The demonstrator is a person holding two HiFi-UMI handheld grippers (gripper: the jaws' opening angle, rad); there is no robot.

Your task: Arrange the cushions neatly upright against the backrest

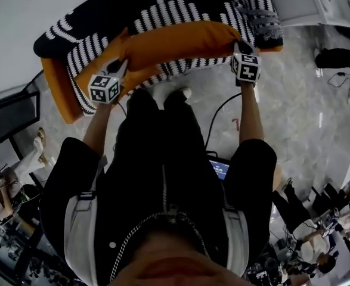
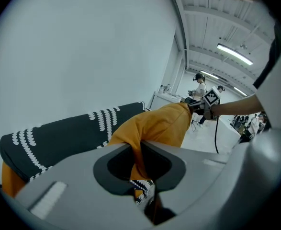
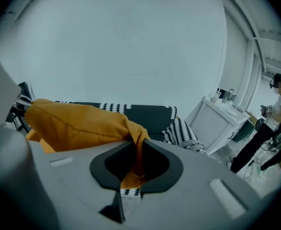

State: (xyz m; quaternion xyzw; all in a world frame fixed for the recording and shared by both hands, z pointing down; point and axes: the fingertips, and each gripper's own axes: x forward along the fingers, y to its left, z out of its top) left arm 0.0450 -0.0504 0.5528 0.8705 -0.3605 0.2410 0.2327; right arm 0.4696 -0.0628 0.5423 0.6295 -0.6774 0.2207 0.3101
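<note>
Head view: a long orange fabric cushion (image 1: 175, 43) hangs above the front edge of the black-and-white patterned sofa (image 1: 163, 5), between the left gripper (image 1: 120, 66) and the right gripper (image 1: 241, 45). Left gripper view: the jaws pinch one cushion corner. Right gripper view: the jaws pinch the opposite corner.

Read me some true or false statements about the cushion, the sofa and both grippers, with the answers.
1. The left hand-held gripper and the right hand-held gripper each pinch an end of the cushion. True.
2. The sofa bears a black-and-white pattern. True.
3. The cushion stands against the sofa's back. False: it is held up lengthwise between the grippers.
4. The cushion is blue. False: it is orange.
5. The left hand-held gripper's jaws stand wide open. False: they are shut on the cushion.
</note>
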